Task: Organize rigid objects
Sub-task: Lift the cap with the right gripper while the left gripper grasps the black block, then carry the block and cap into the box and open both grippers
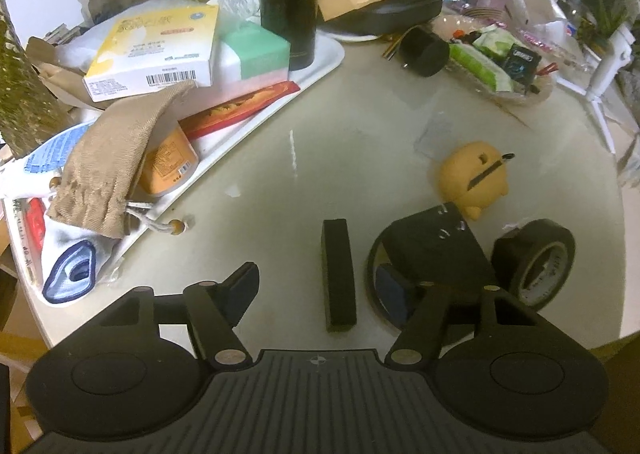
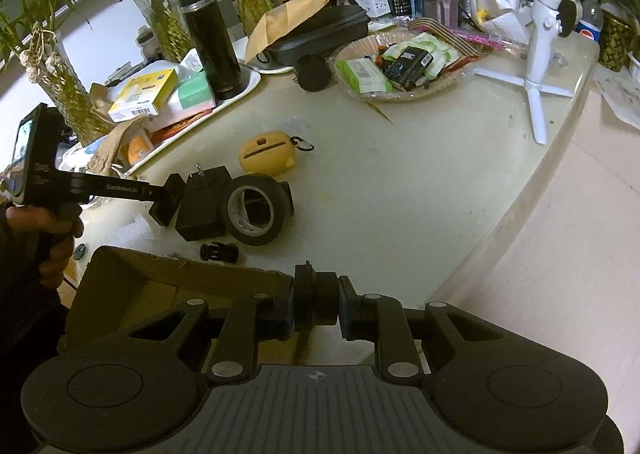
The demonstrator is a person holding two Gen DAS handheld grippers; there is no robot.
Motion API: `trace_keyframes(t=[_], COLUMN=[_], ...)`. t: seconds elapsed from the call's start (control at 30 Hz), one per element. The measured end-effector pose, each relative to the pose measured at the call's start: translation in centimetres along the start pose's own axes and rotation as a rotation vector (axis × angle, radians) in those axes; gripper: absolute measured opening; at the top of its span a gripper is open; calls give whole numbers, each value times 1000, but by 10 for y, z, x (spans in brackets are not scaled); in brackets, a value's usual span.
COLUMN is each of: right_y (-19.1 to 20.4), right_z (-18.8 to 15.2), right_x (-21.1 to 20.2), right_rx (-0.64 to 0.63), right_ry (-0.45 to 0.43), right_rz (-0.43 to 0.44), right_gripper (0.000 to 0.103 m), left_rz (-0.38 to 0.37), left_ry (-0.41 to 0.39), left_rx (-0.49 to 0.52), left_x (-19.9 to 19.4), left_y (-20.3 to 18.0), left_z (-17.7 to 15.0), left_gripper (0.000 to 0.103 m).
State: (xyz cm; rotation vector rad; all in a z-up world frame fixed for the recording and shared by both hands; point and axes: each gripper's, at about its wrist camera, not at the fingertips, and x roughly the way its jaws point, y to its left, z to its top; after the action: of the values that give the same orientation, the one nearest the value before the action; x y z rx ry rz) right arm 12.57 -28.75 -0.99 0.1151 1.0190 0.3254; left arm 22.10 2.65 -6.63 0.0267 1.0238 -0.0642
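Two grippers are at work over a smooth, shiny cream table [image 2: 400,194]. Our right gripper [image 2: 316,304] is pinching a small black round part [image 2: 316,300] between its pads. The part looks like hard plastic. It is shaped like a short drum with a wider ring at one end. Its long way runs sideways, from one pad to the other, and the ring end sits against the left pad. Just below and left of this gripper is a brown cardboard box [image 2: 160,286] with a torn edge. We cannot see its bottom.

Our left gripper [image 1: 320,282] is spread about halfway. A flat black bar [image 1: 338,274] lies on the table between its fingers and touches neither one. The bar is long and thin with square ends. Its long way points straight ahead, away from the gripper. Just past the right finger is a chunky black plug block [image 1: 436,250] with small metal pins on top. The finger hides part of it, and a thin dark ring under it is hard to make out. Right of the block, a roll of black tape [image 1: 540,266] stands on its edge. Ahead of the block lies a round yellow case [image 1: 474,174] with a clip. Far ahead and to the left is a white tray [image 1: 320,62] piled with boxes and a rough tan cloth pouch [image 1: 108,174].
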Motion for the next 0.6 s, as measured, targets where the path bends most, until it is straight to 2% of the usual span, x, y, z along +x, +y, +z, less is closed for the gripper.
trace_keyframes(t=[0.2,0.4,0.6], right_y=[-2,-2,-2], right_z=[0,0,0], right_x=[2,2,2], right_rx=[4,5,6], right_ry=[6,7,6], right_rz=[3,4,6], right_gripper=[24,24,24], left_rz=[6,-5,-4], left_ry=[28,56,51], left_rx=[10,17,28], left_x=[18,29,30], left_y=[-3,-5,-6], left_z=[3,3,1], left_gripper=[49,19,16])
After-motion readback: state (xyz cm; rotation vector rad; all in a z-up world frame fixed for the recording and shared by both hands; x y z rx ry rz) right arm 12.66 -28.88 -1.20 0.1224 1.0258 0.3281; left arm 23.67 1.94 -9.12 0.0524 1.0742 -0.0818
